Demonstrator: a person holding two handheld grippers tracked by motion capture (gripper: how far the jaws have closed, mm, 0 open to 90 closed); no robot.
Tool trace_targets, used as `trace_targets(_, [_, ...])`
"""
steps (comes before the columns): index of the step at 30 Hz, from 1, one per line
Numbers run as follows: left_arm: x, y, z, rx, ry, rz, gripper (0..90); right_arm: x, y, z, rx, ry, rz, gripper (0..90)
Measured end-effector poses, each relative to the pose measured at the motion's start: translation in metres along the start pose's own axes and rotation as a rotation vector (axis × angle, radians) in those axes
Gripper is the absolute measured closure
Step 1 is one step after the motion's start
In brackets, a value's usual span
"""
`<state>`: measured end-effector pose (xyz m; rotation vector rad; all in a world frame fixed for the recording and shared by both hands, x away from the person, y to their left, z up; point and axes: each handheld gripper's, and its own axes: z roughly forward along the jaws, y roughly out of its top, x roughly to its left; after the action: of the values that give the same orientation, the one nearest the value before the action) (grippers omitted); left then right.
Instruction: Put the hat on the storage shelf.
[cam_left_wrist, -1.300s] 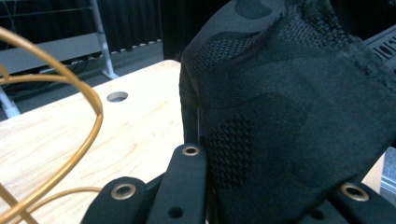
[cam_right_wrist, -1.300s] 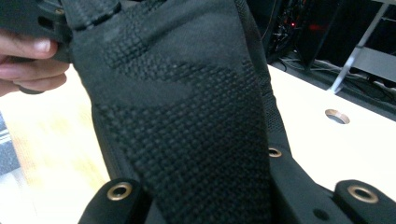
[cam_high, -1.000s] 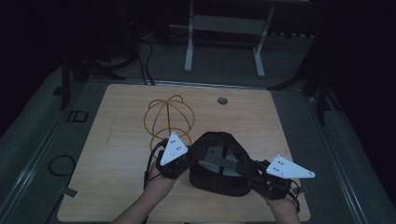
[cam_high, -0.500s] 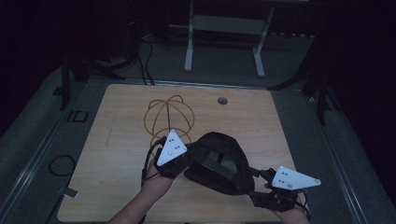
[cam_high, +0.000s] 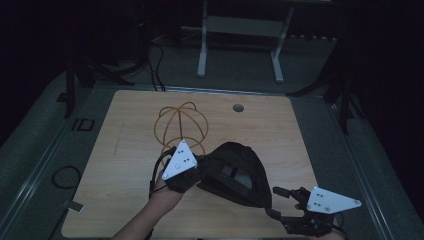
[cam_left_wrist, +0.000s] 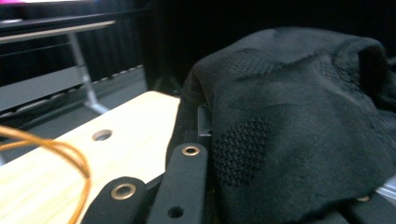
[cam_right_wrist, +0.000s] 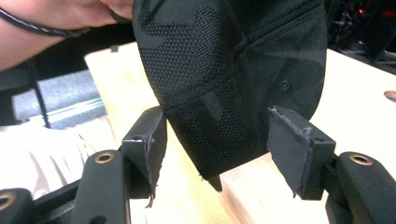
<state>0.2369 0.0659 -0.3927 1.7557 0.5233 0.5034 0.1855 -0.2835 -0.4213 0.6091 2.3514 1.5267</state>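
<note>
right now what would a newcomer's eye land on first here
First the black cap, held up off the table near its front middle: the left gripper is clamped on its left edge. The right gripper sits at the front right with its jaws open on either side of the cap's tip, not pinching it. Behind the cap, a wire frame stands on the table.

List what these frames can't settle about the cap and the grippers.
- Left gripper: fingertips buried under the black cap in the left gripper view; grip point hidden.
- Cap: inside label too dark and small in the high view.
- Right gripper: lower part cut by the high view's bottom edge.
</note>
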Motion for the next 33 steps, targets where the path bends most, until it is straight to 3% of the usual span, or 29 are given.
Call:
trace_targets(4, [0.003,-0.003,-0.001,0.005,-0.010,-0.010,88.8,-0.002,0.006,-0.012,-0.017,0.000,-0.025,39.6])
trace_targets(6, [0.007,-0.004,-0.002,0.003,-0.017,-0.026,88.8,-0.005,0.008,-0.019,-0.057,0.021,-0.020,42.8])
trace_targets(8, [0.007,-0.006,-0.003,0.004,-0.021,-0.012,88.8,-0.007,0.011,-0.025,-0.075,0.016,-0.029,42.9])
trace_targets(12, [0.006,-0.008,-0.003,0.008,-0.085,0.024,88.8,-0.012,0.015,-0.029,-0.097,-0.015,-0.027,42.6])
trace_targets(16, [0.009,-0.010,-0.005,-0.009,-0.166,0.039,88.7,-0.016,0.020,-0.019,-0.089,-0.017,-0.059,42.7])
trace_targets(17, [0.009,-0.010,-0.005,-0.009,-0.166,0.039,88.7,-0.016,0.020,-0.019,-0.089,-0.017,-0.059,42.7])
trace_targets(18, [0.012,-0.011,-0.005,-0.020,-0.209,0.027,88.7,-0.016,0.022,-0.016,-0.086,-0.016,-0.070,42.7])
trace_targets(23, [0.014,-0.011,-0.007,-0.065,-0.302,0.006,88.7,-0.019,0.033,0.005,-0.060,0.011,-0.106,42.6])
trace_targets(24, [0.014,-0.011,-0.007,-0.071,-0.308,0.010,88.7,-0.018,0.037,0.012,-0.053,0.037,-0.126,41.9])
trace_targets(33, [0.014,-0.008,-0.006,-0.080,-0.335,0.011,88.7,-0.008,0.054,0.032,-0.034,0.087,-0.214,42.6])
